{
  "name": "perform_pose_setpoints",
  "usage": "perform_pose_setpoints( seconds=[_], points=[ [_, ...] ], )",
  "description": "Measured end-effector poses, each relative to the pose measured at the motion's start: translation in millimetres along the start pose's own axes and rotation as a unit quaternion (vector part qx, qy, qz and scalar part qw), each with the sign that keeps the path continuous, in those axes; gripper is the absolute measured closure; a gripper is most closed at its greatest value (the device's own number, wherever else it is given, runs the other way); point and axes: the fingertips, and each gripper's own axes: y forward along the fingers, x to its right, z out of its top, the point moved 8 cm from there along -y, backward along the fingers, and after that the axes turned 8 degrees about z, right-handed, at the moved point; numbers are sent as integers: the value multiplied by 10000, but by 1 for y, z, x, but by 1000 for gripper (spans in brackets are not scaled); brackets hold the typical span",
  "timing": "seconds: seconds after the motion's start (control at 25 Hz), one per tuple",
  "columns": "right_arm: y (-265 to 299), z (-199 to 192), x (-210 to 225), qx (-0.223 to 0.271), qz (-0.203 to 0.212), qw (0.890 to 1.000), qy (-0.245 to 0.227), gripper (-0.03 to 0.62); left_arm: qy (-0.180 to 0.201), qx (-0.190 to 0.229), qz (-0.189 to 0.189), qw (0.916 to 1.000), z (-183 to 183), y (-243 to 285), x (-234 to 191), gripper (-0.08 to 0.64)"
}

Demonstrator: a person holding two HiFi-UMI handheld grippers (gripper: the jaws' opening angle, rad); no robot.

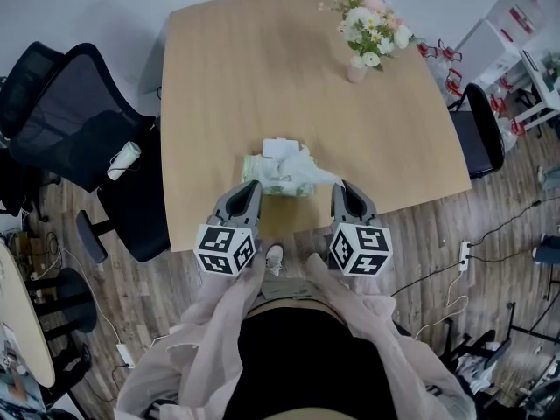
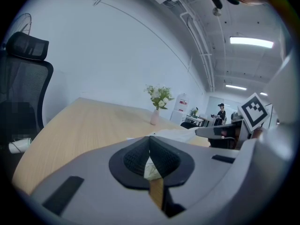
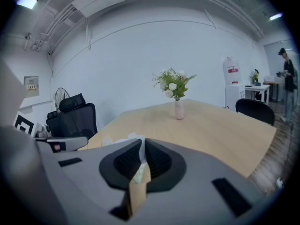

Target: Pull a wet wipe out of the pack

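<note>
Holding: left gripper jaws clamp pack; right gripper jaws pinch wipe; thin pinch may slip or tear.

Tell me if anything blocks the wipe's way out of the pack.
Nothing visible does. The right gripper is shut on the wipe, the left gripper holds the pack, and the flower vase stands far across the table.

White wipe, seemingly green-patterned pack
</note>
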Motion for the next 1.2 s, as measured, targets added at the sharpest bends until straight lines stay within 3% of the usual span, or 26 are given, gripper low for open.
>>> perform_pose_setpoints(
  seconds=[0.6, 1.2],
  points=[
    [-8, 14, 10, 231, -121, 9995, 194, 577, 130, 9, -83, 9999, 5, 6, 3, 549],
    [-17, 15, 42, 391, -917, 9950, 23, 577, 143, -74, -94, 9998, 4, 12, 4, 549]
  ],
)
